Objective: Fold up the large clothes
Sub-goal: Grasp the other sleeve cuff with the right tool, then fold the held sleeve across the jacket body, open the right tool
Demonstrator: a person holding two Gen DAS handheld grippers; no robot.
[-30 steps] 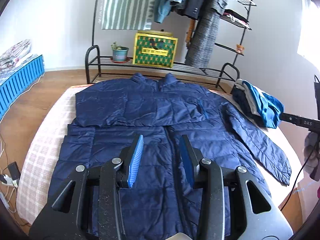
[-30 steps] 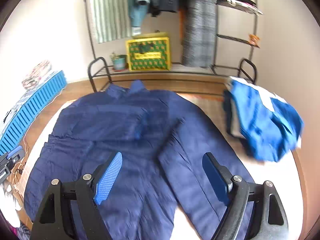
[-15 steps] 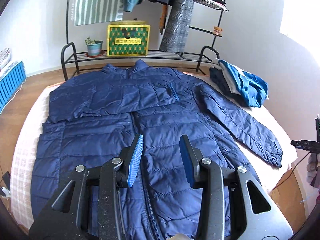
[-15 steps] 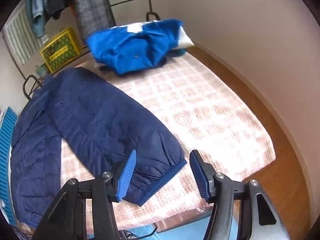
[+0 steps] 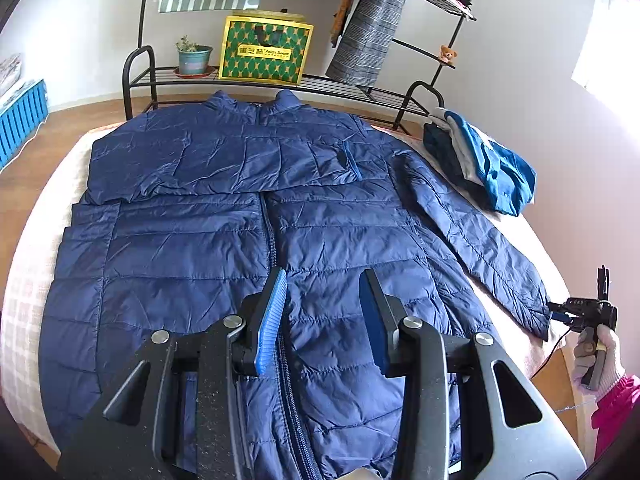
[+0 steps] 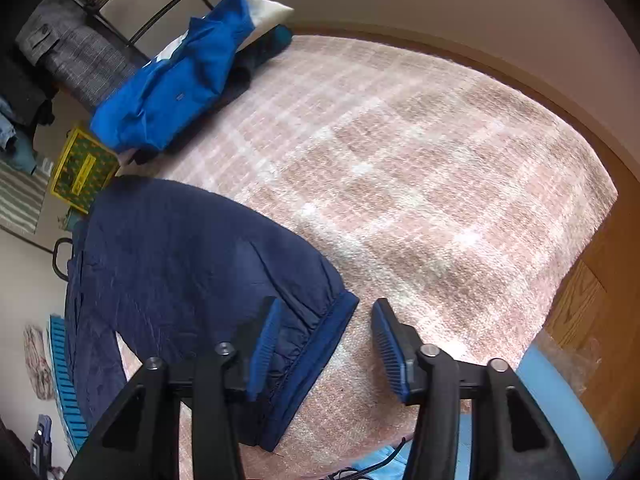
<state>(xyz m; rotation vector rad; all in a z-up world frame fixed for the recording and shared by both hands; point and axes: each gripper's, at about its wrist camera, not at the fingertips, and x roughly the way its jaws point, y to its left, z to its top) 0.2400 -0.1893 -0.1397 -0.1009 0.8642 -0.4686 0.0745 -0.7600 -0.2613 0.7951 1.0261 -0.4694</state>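
Note:
A navy puffer jacket (image 5: 192, 240) lies flat, front up, on the checked bedspread (image 6: 420, 168). One sleeve is folded across its chest; the other sleeve (image 5: 480, 236) stretches out to the right. My left gripper (image 5: 325, 280) hovers over the jacket's lower front beside the zip, its jaws partly apart and holding nothing. My right gripper (image 6: 326, 308) points down at the outstretched sleeve's cuff (image 6: 320, 344) and its jaws are closing. The cuff edge lies between the fingers, and the pads do not press on it. In the left wrist view the right gripper (image 5: 560, 315) meets the cuff at the bed's right edge.
A pile of folded clothes topped by a blue garment (image 5: 488, 160) sits at the bed's far right corner. Behind the bed stands a black rack (image 5: 360, 92) with a yellow-green box (image 5: 266, 52), a potted plant (image 5: 194, 58) and hanging coats. Wooden floor (image 6: 592, 320) borders the bed.
My right gripper swung off the jacket body, rolled and dropped to the right sleeve's cuff while its jaws narrowed. My left gripper drifted slightly lower over the jacket, jaws unchanged.

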